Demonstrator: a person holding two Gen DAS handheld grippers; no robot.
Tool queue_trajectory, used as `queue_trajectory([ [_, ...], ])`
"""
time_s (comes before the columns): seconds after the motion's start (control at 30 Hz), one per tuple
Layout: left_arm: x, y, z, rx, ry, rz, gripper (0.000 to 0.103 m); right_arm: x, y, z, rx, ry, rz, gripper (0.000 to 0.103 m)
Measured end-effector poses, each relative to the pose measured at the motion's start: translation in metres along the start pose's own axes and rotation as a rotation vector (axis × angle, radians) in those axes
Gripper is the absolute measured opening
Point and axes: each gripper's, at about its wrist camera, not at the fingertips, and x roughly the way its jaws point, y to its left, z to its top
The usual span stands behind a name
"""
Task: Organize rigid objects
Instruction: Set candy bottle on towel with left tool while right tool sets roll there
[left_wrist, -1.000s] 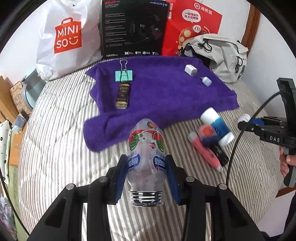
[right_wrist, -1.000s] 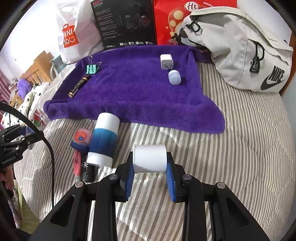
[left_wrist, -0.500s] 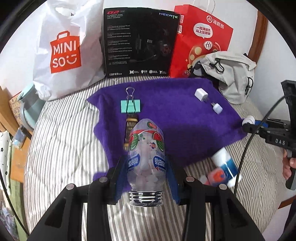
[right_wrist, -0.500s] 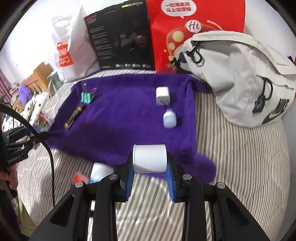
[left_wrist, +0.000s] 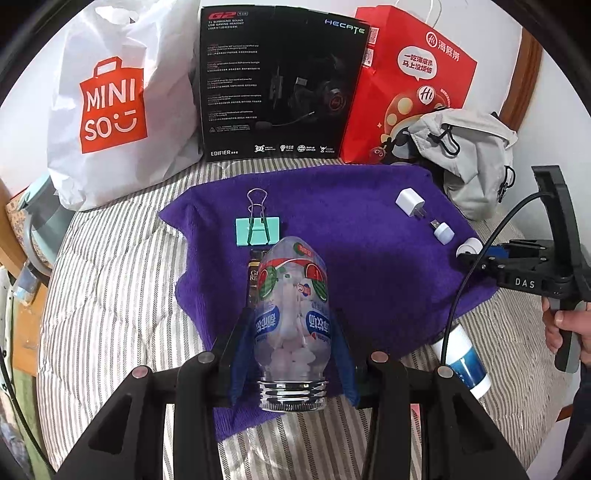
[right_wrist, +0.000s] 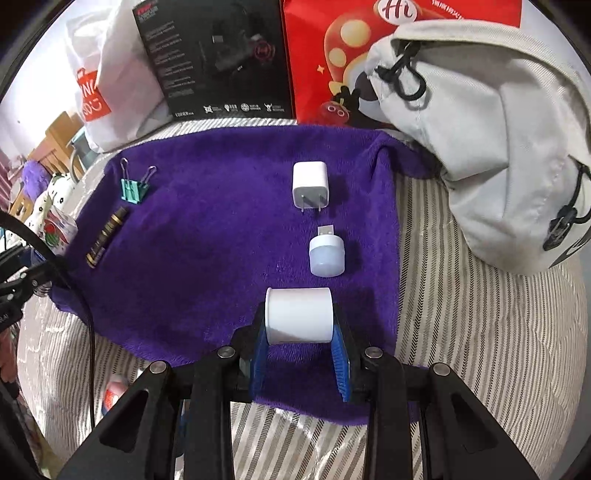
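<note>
Left wrist view: the left hand-held gripper (left_wrist: 291, 354), clamped on a clear candy bottle (left_wrist: 291, 321) held cap toward the camera, has moved in from the striped bed (left_wrist: 110, 295) over the near-left part of the purple towel (left_wrist: 351, 258), where a second ago the bottle hung short of the cloth. Its far end now hides most of the dark tube (left_wrist: 254, 280) lying just behind the teal binder clip (left_wrist: 257, 230). From the right wrist camera, the right hand-held gripper (right_wrist: 300, 332), closed on a small white cylinder (right_wrist: 298, 317), has likewise crossed onto the towel's near edge and hovers just short of the USB night light (right_wrist: 327, 253), itself in line with the white charger plug (right_wrist: 311, 184). Both carried items appear headed for the two rows forming on the towel. A blue-and-white tube (left_wrist: 463, 363) remains on the bed off the towel's near-right corner, so sorting looks well along but unfinished.
</note>
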Motion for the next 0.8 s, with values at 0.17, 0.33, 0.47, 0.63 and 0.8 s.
queue_trajectory([
  [0.17,0.006,0.0,0.007,0.009,0.002,-0.002,0.039,0.01,0.002,0.001,-0.01,0.014,-0.017,0.031],
  [0.33,0.014,-0.001,0.012,0.011,0.012,-0.011,0.039,0.018,0.006,0.001,-0.033,0.022,-0.041,0.031],
  [0.47,0.023,-0.001,0.015,0.014,0.022,-0.017,0.039,0.019,0.009,-0.001,-0.047,0.018,-0.018,0.046],
  [0.63,0.04,-0.003,0.02,0.021,0.047,-0.02,0.039,0.013,0.017,-0.003,-0.082,0.038,-0.047,0.056],
  [0.8,0.054,-0.008,0.02,0.034,0.069,-0.008,0.039,-0.018,0.01,-0.012,-0.049,-0.006,-0.062,0.06],
])
